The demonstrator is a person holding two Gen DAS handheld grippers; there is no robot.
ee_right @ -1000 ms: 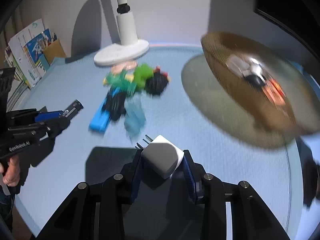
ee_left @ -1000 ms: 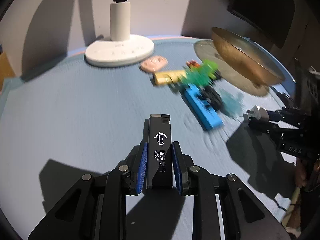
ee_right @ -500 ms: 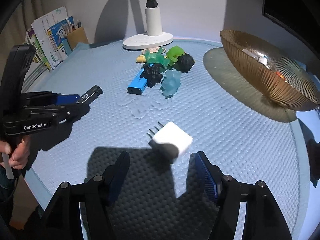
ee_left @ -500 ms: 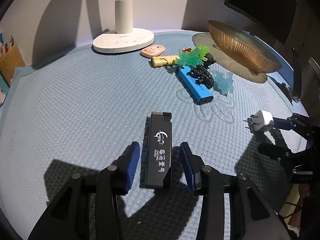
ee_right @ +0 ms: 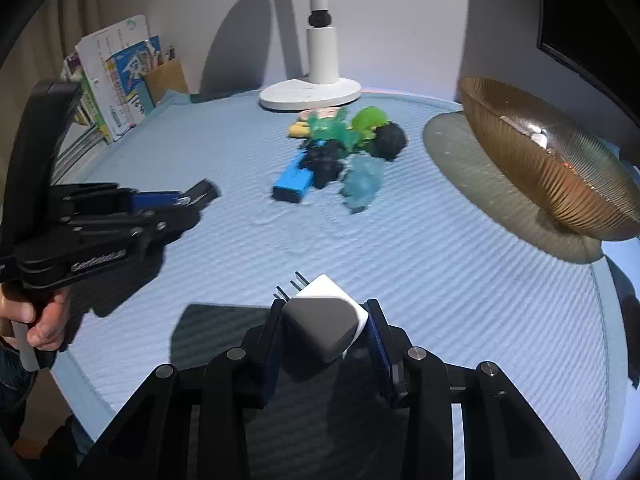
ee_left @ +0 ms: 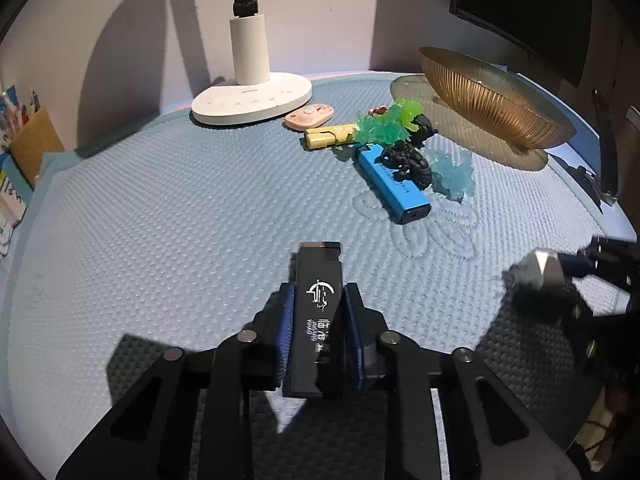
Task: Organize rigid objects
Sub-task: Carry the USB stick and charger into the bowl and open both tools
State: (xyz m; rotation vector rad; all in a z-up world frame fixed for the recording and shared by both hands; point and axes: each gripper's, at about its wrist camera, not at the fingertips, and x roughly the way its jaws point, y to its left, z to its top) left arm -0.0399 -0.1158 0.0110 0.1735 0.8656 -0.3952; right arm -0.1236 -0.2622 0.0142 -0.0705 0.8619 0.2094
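A round table under a pale blue quilted cloth (ee_left: 160,208) stands against a grey wall, its near and left stretches bare right out to the rim. The left gripper (ee_left: 319,314), whose jaws have just been closing, now clamps a black rectangular lighter with white lettering (ee_left: 319,312) between its blue pads, low over the near centre of the cloth. To its right the right gripper (ee_right: 326,326), also just closed in, pinches a white cube-shaped plug adapter (ee_right: 324,320), prongs pointing away. Farther off, a blue rectangular lighter (ee_left: 394,184) lies touching a huddle of green, black and pale blue toy figures (ee_left: 404,148), near a white lamp base (ee_left: 252,98). A ribbed amber glass bowl (ee_left: 492,100) sits at the far right edge, well apart from both tools.
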